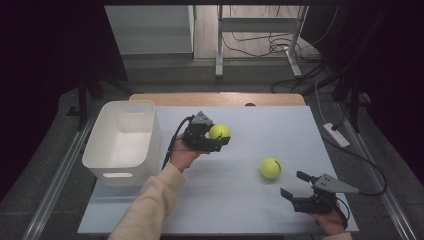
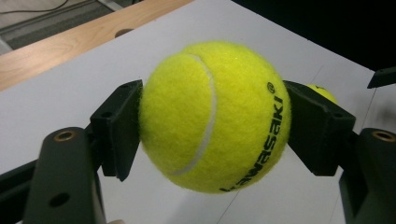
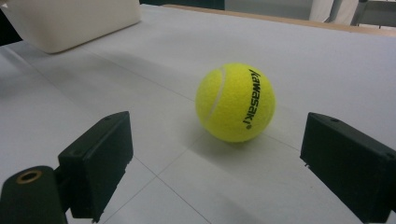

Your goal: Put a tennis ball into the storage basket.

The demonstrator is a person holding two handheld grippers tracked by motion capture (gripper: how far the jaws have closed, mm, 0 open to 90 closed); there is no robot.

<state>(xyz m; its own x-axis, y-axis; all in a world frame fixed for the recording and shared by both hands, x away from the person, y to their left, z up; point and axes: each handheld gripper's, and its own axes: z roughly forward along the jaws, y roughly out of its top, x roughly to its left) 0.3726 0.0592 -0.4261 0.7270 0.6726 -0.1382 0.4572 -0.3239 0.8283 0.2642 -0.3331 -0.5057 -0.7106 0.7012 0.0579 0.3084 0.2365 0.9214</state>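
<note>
We read "KAWASAKI" with a registered mark, in black, on the held tennis ball [image 2: 215, 116]. The second tennis ball [image 3: 235, 102], resting on the white worktop [image 3: 327, 60], carries the same black "kawasaki" lettering.

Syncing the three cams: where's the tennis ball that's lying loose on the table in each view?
High view: loose tennis ball right of centre on the white table, just ahead of the open right tongs.
Left gripper view: a yellow sliver at right, behind the pad clamping the held ball.
Right gripper view: centre, beyond the open jaws.
Shared landmark: the white bin, top left in the right gripper view.
</note>
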